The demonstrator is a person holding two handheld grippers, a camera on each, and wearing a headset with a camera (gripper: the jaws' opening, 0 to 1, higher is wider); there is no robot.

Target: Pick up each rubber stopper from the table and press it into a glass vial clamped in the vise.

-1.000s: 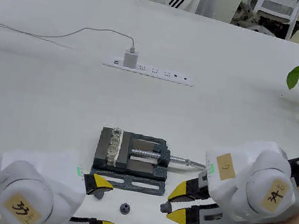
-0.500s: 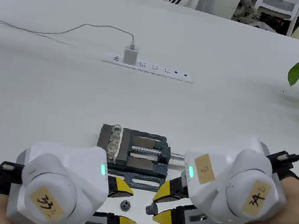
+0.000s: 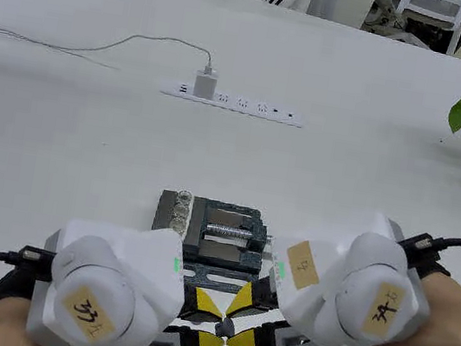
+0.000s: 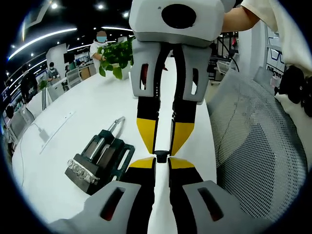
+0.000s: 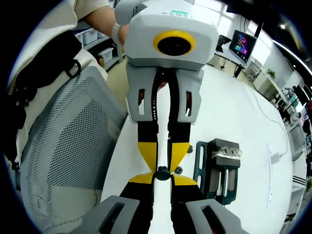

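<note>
Two grippers meet tip to tip on the near side of the vise (image 3: pixel 221 240). Right gripper (image 5: pixel 162 178): jaws pinched on a rubber stopper (image 5: pixel 162 173). Left gripper (image 4: pixel 162 164): jaws drawn narrow at the same stopper, but a grip cannot be confirmed. Glass vials (image 3: pixel 181 209) stand clamped at the vise's end opposite its screw. Power strip (image 3: pixel 239 104) lies well beyond the vise.
</note>
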